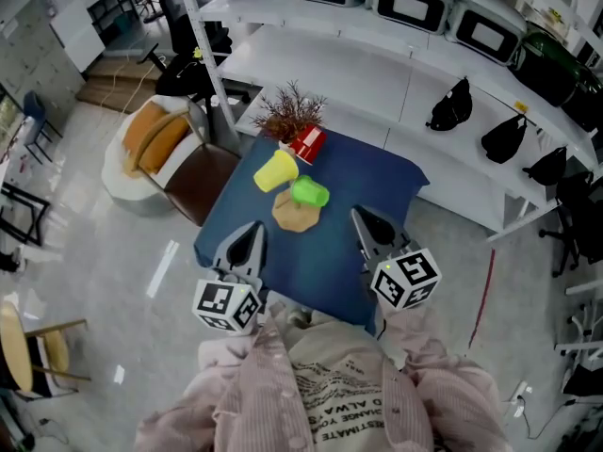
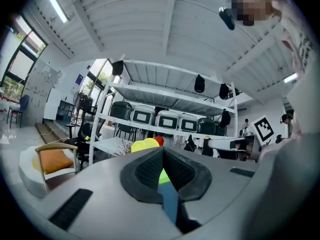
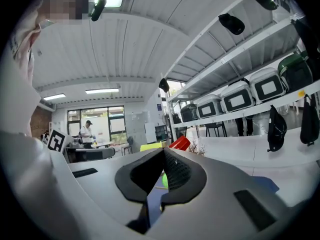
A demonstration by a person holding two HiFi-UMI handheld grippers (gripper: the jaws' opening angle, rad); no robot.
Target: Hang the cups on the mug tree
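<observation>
Okay, left claw and right claw both pinched shut, empty. Yellow cup juts leftward off the mug tree; red cup shows clearer in right gripper view.

A blue table fills the centre of the head view, with a bunch of dried twigs at its upper edge. Across the upper right runs white shelving carrying lidded bins and black bags. An armchair with orange cushions sits at left.
</observation>
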